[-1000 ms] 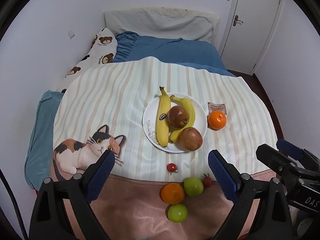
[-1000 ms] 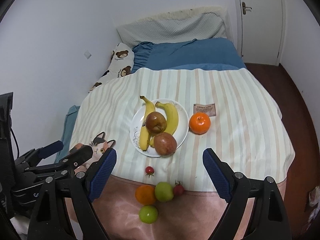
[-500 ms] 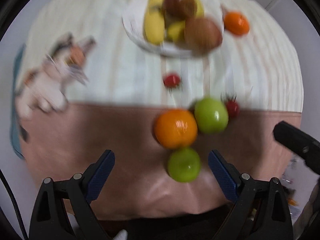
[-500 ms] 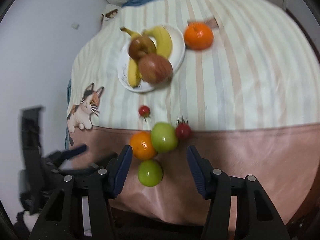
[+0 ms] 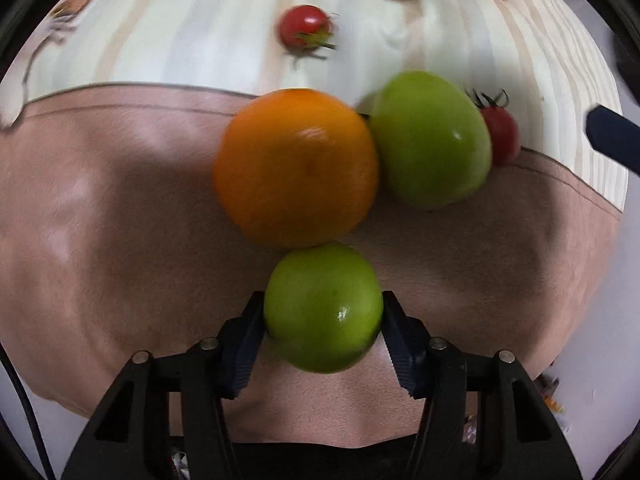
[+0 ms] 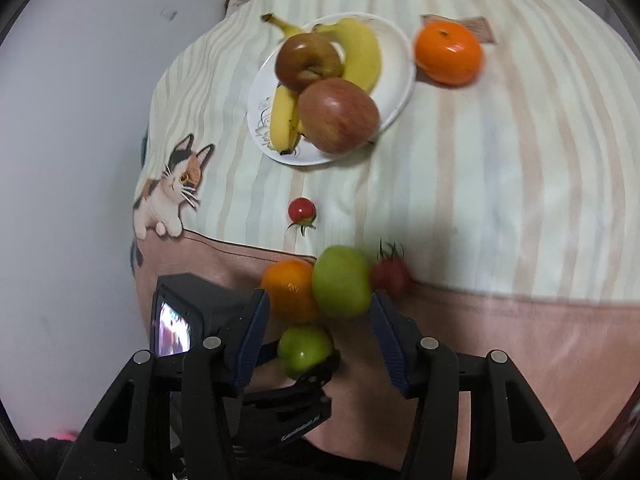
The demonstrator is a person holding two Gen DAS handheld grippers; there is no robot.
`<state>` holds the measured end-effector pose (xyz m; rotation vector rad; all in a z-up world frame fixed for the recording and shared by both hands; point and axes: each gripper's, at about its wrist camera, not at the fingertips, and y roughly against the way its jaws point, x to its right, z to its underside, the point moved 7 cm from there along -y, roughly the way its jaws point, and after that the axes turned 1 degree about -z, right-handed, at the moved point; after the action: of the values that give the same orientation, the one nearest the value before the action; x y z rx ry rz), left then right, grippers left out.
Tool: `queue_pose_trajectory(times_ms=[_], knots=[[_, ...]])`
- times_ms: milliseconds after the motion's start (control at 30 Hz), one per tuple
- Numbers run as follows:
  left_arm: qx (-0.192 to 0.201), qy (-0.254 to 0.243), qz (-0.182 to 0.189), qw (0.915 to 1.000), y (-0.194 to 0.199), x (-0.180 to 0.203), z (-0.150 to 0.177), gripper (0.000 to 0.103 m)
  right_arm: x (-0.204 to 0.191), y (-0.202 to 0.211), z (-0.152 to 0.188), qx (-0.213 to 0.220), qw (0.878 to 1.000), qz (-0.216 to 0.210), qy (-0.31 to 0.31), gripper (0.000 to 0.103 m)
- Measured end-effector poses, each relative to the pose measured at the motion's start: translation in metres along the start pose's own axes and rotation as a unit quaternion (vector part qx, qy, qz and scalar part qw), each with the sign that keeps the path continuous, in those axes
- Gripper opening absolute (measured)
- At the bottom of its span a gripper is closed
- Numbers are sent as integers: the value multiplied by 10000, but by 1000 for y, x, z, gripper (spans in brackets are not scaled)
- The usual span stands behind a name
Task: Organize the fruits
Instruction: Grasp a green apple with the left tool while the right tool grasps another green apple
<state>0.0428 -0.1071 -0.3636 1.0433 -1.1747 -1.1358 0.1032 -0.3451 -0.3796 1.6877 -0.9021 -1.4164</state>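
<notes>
Green apple (image 5: 323, 307) sits clamped in the low left gripper (image 5: 323, 320), while the right gripper (image 6: 316, 320) hovers spread above.

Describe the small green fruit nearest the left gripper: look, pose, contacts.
The small round green fruit is smooth, glossy and evenly lime green, with one bright highlight and a tiny dark speck. It sits on the pinkish-brown plush blanket, between the left gripper's dark blue ribbed jaws, which meet both its sides. Its far side touches or nearly touches the large orange citrus fruit. No stem shows.
</notes>
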Motion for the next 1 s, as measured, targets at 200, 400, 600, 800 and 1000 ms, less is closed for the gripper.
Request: queue_pose_trajectory(times_ms=[200,400,600,800,1000], knots=[[470,646,-519,9955,30,-57,7,53,-15,-26,-9,-515,9943,403,841,56],[573,1366,-591,9872,43,-119,-6,53,-24,-66,-4,-1029,9775,909,1598,56],[461,1196,-668,9895,35,-120,-19,54,-23,-89,2,-1393,9573,1300,2174,56],[232,1032,-839,9908,14,-117,-18,54,-19,-107,4,-1636,9547,1246,2149,56],[186,1034,-789,9913,18,-128,-39,54,-17,-108,6,-1654,9625,1216,1773,56]])
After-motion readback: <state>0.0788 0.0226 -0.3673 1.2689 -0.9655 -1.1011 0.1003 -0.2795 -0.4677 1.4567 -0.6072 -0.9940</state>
